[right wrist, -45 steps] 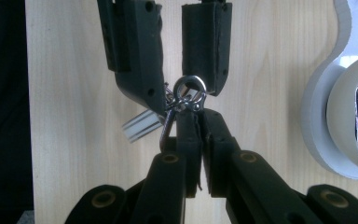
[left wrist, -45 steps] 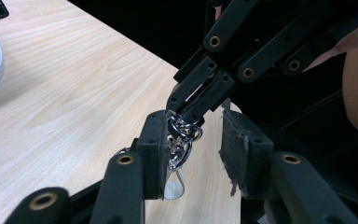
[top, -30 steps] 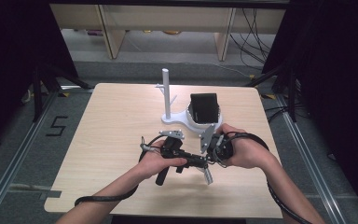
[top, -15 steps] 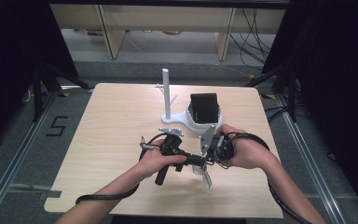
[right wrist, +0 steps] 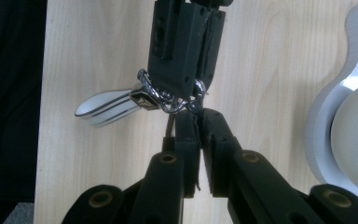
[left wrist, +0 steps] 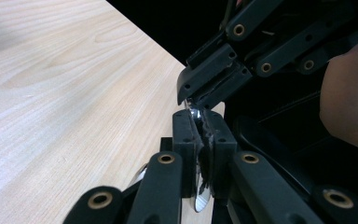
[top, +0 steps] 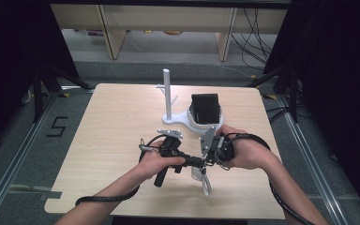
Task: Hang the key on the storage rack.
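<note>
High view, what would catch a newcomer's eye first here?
The two hand-held grippers meet tip to tip at the near middle of the table: the left hand-held gripper and the right hand-held gripper pinch a small metal chain with a white strap. Behind them stands a white stand bearing a black box.

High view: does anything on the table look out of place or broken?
Nothing stands out. The white stand is upright, the black box sits on its base, nothing spilled. The left gripper is shut on a metal clasp; the right gripper, jaws just easing open, pinches it too, its white loop dangling.
</note>
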`<state>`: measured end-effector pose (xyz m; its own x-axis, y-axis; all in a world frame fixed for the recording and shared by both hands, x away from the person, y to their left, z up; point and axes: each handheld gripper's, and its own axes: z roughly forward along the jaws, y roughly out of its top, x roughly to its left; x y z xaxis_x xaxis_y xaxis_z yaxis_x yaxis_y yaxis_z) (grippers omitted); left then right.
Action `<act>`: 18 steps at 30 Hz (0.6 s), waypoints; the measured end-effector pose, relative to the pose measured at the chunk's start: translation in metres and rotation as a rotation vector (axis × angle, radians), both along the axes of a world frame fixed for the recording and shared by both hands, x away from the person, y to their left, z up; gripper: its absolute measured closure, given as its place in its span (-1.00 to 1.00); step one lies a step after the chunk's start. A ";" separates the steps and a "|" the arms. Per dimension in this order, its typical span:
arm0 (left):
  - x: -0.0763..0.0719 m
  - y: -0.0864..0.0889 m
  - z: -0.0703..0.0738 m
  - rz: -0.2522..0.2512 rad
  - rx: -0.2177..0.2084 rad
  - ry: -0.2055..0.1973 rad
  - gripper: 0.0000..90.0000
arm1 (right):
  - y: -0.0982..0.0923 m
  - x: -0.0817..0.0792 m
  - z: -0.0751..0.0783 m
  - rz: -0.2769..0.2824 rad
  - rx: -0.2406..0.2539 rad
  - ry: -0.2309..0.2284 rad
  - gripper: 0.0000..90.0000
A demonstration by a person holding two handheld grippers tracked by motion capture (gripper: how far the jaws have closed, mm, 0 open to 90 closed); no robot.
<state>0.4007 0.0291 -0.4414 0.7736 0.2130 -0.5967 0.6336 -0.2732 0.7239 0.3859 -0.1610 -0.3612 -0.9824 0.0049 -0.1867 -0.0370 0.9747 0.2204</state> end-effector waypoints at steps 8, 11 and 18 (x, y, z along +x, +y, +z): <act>0.002 0.014 -0.002 0.055 -0.063 -0.053 0.88 | -0.026 0.008 0.013 -0.121 0.174 -0.032 0.57; 0.000 0.021 0.001 0.094 -0.097 -0.085 0.88 | -0.038 0.011 0.009 -0.197 0.226 -0.028 0.53; -0.002 0.046 0.005 0.199 -0.157 -0.169 0.88 | -0.060 0.013 -0.012 -0.325 0.322 -0.038 0.45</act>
